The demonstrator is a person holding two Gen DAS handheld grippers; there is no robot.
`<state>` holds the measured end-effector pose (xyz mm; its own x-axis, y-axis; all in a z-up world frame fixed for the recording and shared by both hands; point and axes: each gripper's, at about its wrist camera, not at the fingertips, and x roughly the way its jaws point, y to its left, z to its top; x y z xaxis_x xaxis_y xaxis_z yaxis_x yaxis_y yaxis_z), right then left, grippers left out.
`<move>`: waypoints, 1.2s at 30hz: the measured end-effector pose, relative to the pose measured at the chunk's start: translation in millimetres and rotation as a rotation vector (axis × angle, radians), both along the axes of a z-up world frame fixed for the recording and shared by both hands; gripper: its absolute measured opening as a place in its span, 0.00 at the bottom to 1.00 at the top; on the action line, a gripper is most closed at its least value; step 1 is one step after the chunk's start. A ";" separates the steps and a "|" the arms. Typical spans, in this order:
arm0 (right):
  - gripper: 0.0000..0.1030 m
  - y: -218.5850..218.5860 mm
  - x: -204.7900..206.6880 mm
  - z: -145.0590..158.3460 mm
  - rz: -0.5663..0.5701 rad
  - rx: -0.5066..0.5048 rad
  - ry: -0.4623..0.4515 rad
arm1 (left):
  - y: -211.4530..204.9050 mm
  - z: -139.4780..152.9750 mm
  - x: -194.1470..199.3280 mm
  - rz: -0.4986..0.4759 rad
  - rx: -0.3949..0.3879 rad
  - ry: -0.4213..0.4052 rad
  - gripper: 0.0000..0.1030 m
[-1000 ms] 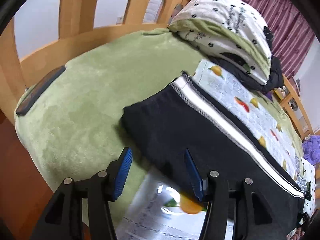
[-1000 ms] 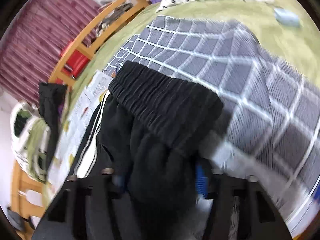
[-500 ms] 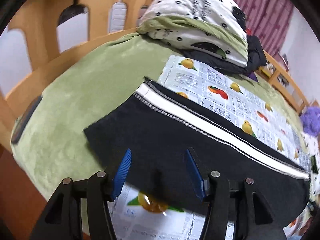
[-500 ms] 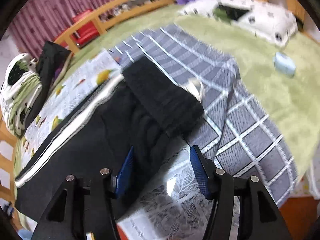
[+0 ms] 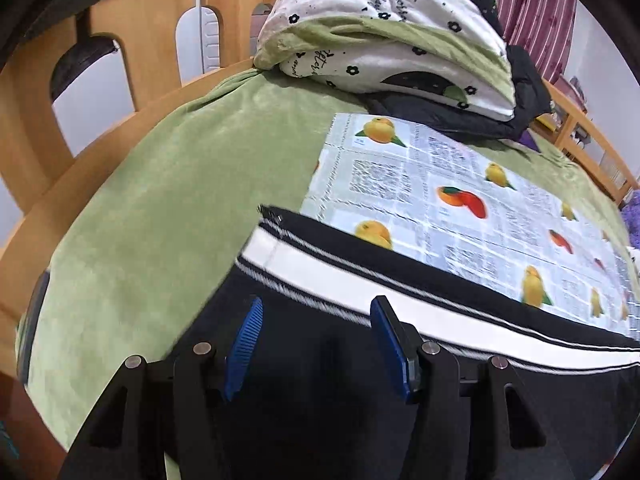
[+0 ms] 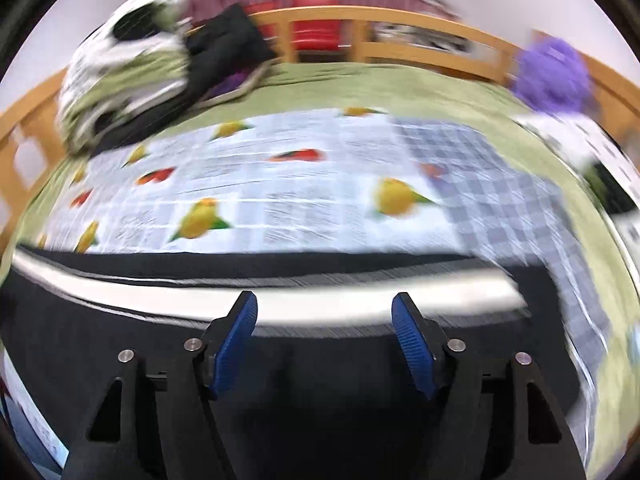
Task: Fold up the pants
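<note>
Two grippers over black pants (image 5: pixel 360 380) with a white side stripe, laid flat along the near edge of a fruit-print sheet (image 5: pixel 440 184) on a green bed cover (image 5: pixel 160 220). Left gripper (image 5: pixel 316 312): jaws apart, nothing between the blue pads, above the hem end. Right gripper (image 6: pixel 324 308): jaws likewise spread and unloaded, above the stripe; view motion-blurred. Folded quilt (image 5: pixel 392 24) rests at the headboard end.

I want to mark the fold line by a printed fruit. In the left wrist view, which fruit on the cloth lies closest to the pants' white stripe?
The yellow fruit right at the pants edge, partly overlapped by the black fabric; the other fruits sit farther up the printed cloth.
</note>
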<state>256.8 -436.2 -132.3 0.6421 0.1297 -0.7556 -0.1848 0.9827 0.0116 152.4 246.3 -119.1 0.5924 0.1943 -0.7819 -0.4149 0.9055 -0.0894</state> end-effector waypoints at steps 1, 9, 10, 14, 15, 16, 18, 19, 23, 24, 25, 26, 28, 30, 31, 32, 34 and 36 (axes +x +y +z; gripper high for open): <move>0.68 7.5 13.5 -5.7 0.017 -0.009 0.018 | 4.5 -3.7 5.8 0.006 0.008 0.005 0.52; 0.68 46.5 62.2 -52.7 0.171 -0.155 0.122 | 42.1 -33.1 46.4 0.039 0.016 0.039 0.52; 0.68 49.5 63.4 -54.8 0.188 -0.178 0.128 | 46.4 -37.0 50.9 0.044 0.018 0.045 0.52; 0.19 62.2 62.1 -54.9 0.292 -0.224 0.169 | 56.8 -49.2 63.5 0.046 0.010 0.050 0.51; 0.07 65.3 60.8 -54.3 0.307 -0.244 0.175 | 56.4 -52.1 65.8 0.030 -0.005 0.053 0.42; 0.05 69.9 57.5 -53.3 0.318 -0.275 0.163 | 54.5 -53.3 67.3 0.023 0.007 0.062 0.38; 0.03 68.8 53.2 -43.6 0.321 -0.270 0.129 | 49.5 -48.1 64.1 0.011 0.053 0.041 0.22; 0.03 62.7 52.9 -34.7 0.308 -0.219 0.107 | 47.7 -41.7 58.9 0.002 0.066 0.011 0.21; 0.03 45.8 60.8 -31.4 0.245 -0.096 0.080 | 57.0 -41.4 56.3 0.017 0.024 -0.031 0.18; 0.03 49.4 65.7 -42.2 0.227 -0.104 0.100 | 57.9 -46.3 60.2 0.024 0.019 -0.013 0.18; 0.03 54.1 68.4 -52.0 0.214 -0.122 0.107 | 56.9 -53.0 64.5 0.035 0.021 0.003 0.19; 0.04 57.3 68.5 -56.9 0.190 -0.132 0.085 | 53.7 -55.5 66.8 0.039 0.040 0.013 0.20; 0.07 55.4 71.7 -53.4 0.144 -0.110 0.083 | 48.4 -50.8 68.5 0.036 0.080 0.033 0.24; 0.13 49.1 74.9 -44.1 0.122 -0.080 0.109 | 47.3 -40.9 63.9 0.035 0.079 0.028 0.28; 0.14 42.6 70.1 -34.8 0.107 -0.075 0.090 | 46.8 -34.5 59.5 0.032 0.068 0.007 0.32; 0.15 35.8 64.0 -26.3 0.088 -0.080 0.057 | 46.4 -29.1 55.3 0.022 0.052 -0.022 0.35; 0.28 11.3 45.8 -8.2 0.028 -0.062 -0.028 | 43.2 -21.3 50.7 0.002 0.032 -0.073 0.42; 0.42 -19.7 37.1 -1.2 -0.061 -0.038 -0.063 | 39.5 -21.7 55.4 -0.024 0.019 -0.088 0.42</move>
